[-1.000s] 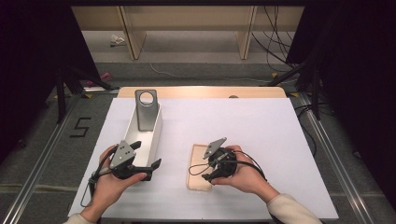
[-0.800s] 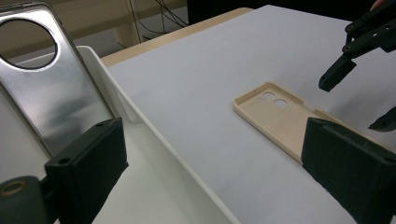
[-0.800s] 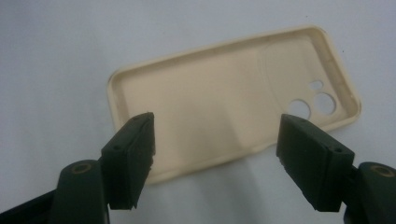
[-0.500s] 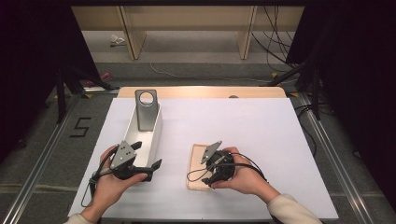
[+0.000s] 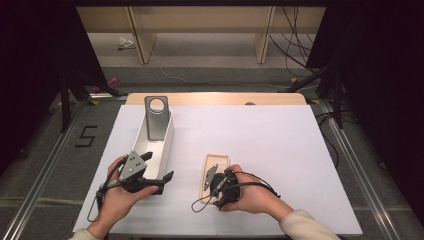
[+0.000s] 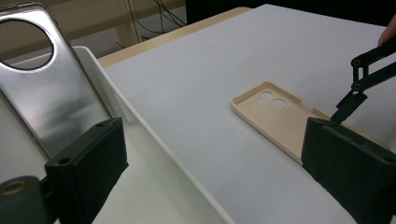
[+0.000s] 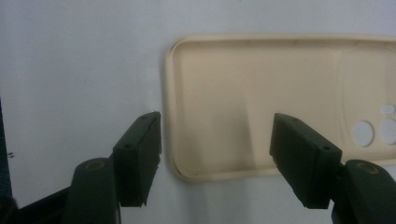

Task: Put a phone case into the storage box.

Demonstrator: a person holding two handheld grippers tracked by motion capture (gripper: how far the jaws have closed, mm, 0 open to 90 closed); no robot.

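high view: fixed overhead, faces fwd + down on table (image 5: 280, 150). left gripper view: low, looks across table twd phone case (image 6: 280, 116). right gripper view: v close above same case (image 7: 261, 107). all 3 share case (image 5: 216, 165).

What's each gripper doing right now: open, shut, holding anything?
Left gripper: open, holding nothing, beside the white tray.
Right gripper: open, jaws just closing, straddling a corner of the beige phone case, not yet gripping it.
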